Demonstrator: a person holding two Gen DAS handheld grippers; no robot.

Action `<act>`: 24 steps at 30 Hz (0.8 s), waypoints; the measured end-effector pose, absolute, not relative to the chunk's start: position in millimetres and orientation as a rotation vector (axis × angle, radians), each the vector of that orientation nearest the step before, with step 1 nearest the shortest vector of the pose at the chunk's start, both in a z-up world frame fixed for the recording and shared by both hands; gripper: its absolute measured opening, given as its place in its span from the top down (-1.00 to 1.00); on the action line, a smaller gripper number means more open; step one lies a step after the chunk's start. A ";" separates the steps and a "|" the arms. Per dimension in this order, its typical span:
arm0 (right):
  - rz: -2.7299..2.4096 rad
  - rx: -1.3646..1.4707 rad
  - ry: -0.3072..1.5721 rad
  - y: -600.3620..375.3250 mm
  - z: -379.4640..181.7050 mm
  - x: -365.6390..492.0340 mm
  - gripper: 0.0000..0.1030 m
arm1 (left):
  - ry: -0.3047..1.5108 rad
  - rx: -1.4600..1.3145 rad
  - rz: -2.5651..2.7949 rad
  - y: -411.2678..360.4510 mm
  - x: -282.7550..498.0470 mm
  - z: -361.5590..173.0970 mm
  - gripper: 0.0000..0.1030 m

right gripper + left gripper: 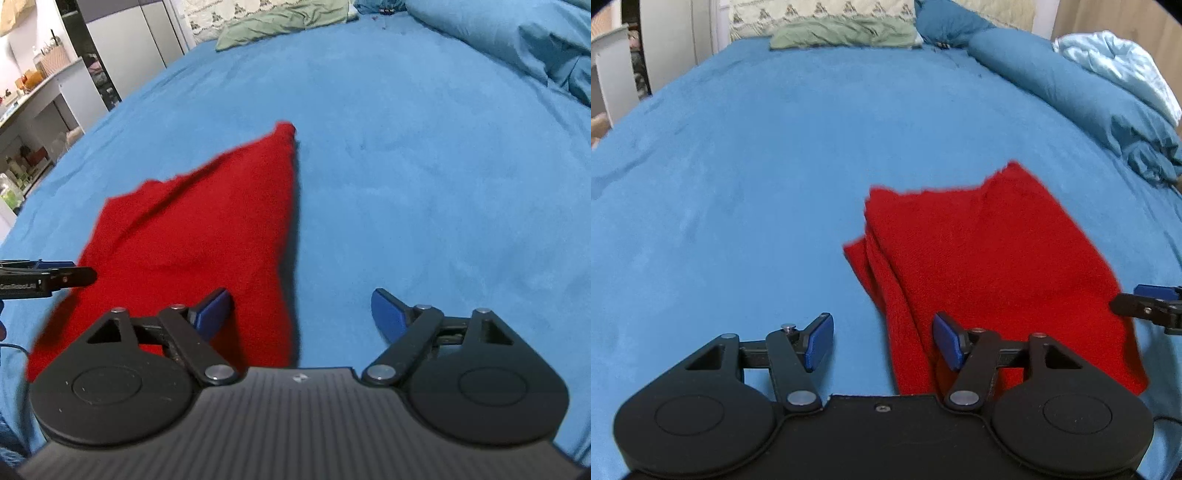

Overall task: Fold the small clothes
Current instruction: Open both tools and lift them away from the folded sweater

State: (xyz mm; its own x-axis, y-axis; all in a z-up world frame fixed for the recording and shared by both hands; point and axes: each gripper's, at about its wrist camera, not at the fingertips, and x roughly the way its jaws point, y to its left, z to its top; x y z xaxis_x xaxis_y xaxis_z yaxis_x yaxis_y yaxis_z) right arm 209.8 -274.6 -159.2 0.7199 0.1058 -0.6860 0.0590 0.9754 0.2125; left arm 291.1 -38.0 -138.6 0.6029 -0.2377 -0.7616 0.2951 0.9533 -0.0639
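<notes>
A red knit garment (990, 258) lies folded flat on the blue bed sheet (738, 184). My left gripper (884, 339) is open over its near left edge; the right pad (947, 341) is above the red knit, the left pad (820, 341) above bare sheet. In the right wrist view the same garment (207, 236) spreads to the left. My right gripper (301, 312) stands wide open astride the garment's near right edge, pressing on nothing. Each gripper shows at the other view's edge: the right one (1145, 306), the left one (48, 277).
A green cloth (842, 35) and a patterned pillow (820, 13) lie at the head of the bed. A bunched blue duvet (1071, 96) and a pale blue cloth (1119, 62) fill the right side. Shelves and a counter (40, 96) stand off the bed's left edge.
</notes>
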 end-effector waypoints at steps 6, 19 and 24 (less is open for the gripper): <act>0.064 0.196 0.654 -266.5 -76.1 170.3 -0.89 | 0.750 0.030 -0.276 -27.2 266.9 -54.5 -0.26; 0.039 0.050 0.539 -224.4 42.4 40.9 -1.00 | 0.546 0.027 -0.223 -42.7 105.3 64.9 -1.00; 0.006 0.046 0.592 -208.3 36.2 2.2 -1.00 | 0.576 0.034 -0.164 -36.7 50.0 52.5 -1.00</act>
